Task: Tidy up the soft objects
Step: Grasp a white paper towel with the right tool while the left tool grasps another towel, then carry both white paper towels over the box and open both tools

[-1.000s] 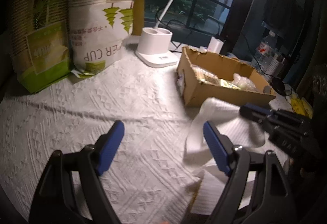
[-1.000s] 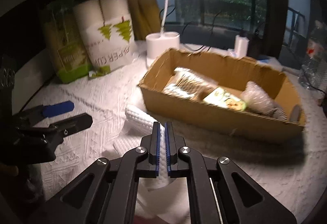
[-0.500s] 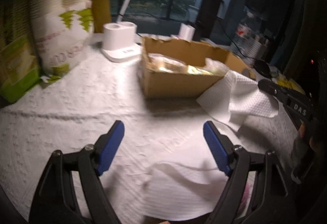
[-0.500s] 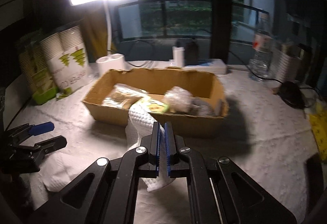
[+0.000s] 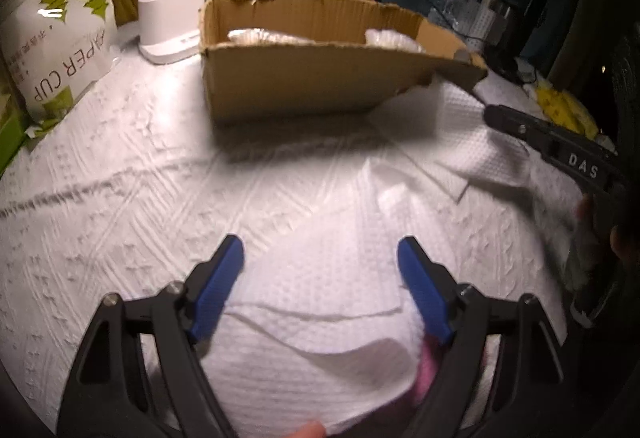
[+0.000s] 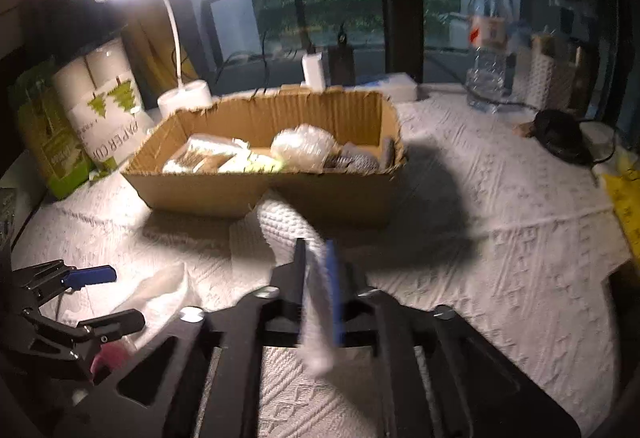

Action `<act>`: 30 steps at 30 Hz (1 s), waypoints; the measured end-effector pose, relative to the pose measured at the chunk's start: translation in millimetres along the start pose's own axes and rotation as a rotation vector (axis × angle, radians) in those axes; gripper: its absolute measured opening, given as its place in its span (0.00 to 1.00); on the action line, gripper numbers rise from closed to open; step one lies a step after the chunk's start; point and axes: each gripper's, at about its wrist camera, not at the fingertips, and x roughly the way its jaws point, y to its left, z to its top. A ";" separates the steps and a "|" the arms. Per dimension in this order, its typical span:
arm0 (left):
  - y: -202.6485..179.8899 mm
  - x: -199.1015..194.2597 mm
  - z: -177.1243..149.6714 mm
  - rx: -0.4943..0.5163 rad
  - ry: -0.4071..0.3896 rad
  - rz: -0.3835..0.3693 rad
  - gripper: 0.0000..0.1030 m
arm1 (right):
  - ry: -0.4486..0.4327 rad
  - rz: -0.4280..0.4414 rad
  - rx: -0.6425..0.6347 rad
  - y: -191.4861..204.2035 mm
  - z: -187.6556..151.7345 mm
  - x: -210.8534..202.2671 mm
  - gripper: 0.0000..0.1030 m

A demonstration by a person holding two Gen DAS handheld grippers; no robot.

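A white paper towel (image 6: 280,222) hangs between the fingers of my right gripper (image 6: 316,262), in front of the cardboard box (image 6: 260,194). Its jaws are opening and the towel sits loosely in the gap, blurred. My left gripper (image 5: 320,258) is open, low over another white paper towel sheet (image 5: 320,322) lying flat on the table, with nothing between its fingers. Something pink (image 5: 426,366) peeks from under that sheet by the right finger. The box (image 5: 304,86) holds packets and a bubble-wrap ball (image 6: 304,146). The left gripper (image 6: 108,296) also shows at the left edge of the right wrist view.
A white embossed cloth (image 6: 500,238) covers the table. Paper cup packs (image 5: 60,38) and a white lamp base (image 5: 172,22) stand at the back left. A water bottle (image 6: 488,50), a black object (image 6: 560,138) and yellow items (image 6: 628,206) sit to the right.
My right gripper's jaws have parted from fully shut on the towel, and it swung right along the box. My left gripper moved closer to the box and lower over the flat sheet.
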 end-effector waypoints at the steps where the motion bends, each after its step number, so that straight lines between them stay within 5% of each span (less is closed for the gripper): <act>1: -0.2 -0.5 -0.5 0.000 0.003 0.003 0.78 | 0.018 0.013 -0.001 1.6 -1.1 5.6 0.55; 13: -15.0 -3.7 -10.5 0.081 0.013 0.006 0.76 | 0.123 0.026 -0.085 25.5 -9.6 34.0 0.57; 19: -12.8 -7.1 -11.9 0.096 0.004 0.032 0.56 | 0.135 -0.008 -0.143 34.4 -12.5 37.1 0.56; 25: -13.4 -15.5 -13.0 0.117 -0.031 0.035 0.33 | 0.118 -0.025 -0.144 34.3 -11.3 34.8 0.15; 30: -18.9 -27.8 -10.0 0.127 -0.072 0.006 0.24 | 0.081 -0.018 -0.141 33.2 -10.4 26.6 0.08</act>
